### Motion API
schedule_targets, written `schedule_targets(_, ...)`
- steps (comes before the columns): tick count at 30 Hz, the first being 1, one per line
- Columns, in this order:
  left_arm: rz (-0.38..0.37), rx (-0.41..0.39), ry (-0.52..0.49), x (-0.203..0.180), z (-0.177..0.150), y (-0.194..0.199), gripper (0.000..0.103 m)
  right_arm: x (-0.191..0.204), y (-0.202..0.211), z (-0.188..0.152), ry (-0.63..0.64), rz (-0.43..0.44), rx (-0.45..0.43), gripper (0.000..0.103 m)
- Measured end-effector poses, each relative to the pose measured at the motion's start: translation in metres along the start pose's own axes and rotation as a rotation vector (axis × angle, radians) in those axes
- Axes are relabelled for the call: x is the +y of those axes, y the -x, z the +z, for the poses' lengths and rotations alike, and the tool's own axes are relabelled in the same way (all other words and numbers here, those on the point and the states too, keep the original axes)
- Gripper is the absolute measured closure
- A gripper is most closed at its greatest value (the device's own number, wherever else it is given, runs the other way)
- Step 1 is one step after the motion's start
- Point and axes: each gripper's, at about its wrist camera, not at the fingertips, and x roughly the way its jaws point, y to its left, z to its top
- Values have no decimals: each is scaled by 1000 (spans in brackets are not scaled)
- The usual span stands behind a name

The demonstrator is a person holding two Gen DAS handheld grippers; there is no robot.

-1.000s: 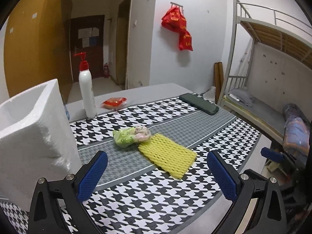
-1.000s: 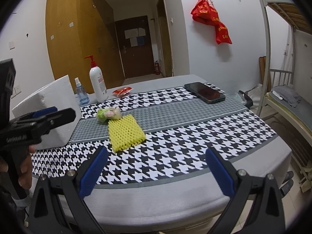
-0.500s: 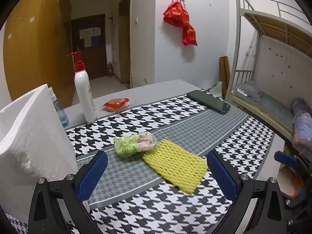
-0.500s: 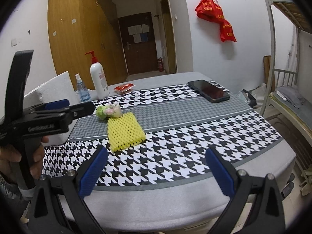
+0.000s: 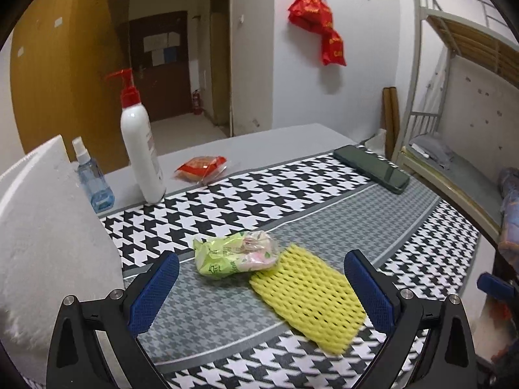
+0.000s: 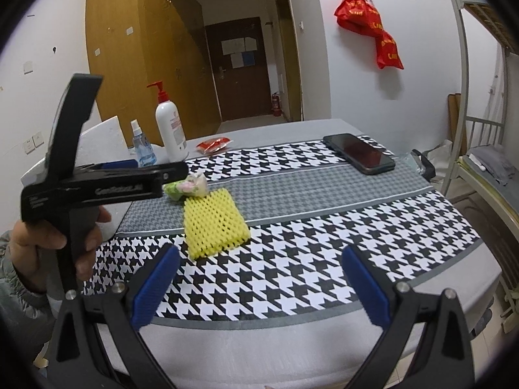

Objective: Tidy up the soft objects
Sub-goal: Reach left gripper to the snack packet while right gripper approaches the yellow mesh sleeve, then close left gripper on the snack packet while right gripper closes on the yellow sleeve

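The left gripper (image 5: 259, 287) hung with jaws wide apart and empty above the yellow foam net (image 5: 308, 295), at lower centre of the left view, touching the green plastic packet (image 5: 233, 254); the right gripper (image 6: 259, 283) likewise gaped empty over the houndstooth tabletop (image 6: 324, 259).

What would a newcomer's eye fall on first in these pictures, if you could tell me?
Probably the yellow foam net, lying flat on the black-and-white checked cloth, with the crumpled green wrapper at its far corner. Next, the tall white pump bottle with its red top, standing at the back beside the small blue spray bottle. The left gripper hangs open just before the net.
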Motion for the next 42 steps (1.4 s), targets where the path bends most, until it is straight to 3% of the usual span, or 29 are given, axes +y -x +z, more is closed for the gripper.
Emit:
schedule_targets(9, 34, 88, 51, 12, 2, -33, 1, 1, -11, 4, 0, 40, -1, 2)
schedule_targets(18, 78, 105, 91, 18, 8, -50, 1, 8, -25, 6, 35, 72, 19, 2)
schedule_targets(30, 119, 167, 63, 23, 3, -77, 2, 20, -50, 11, 93, 115, 69, 2)
schedule_targets(34, 128, 169, 80, 28, 2, -80, 18, 22, -53, 11, 101, 124, 72, 2)
schedule_targets(42, 68, 170, 144, 41, -1, -79, 28, 29, -63, 9, 131, 129, 105, 2)
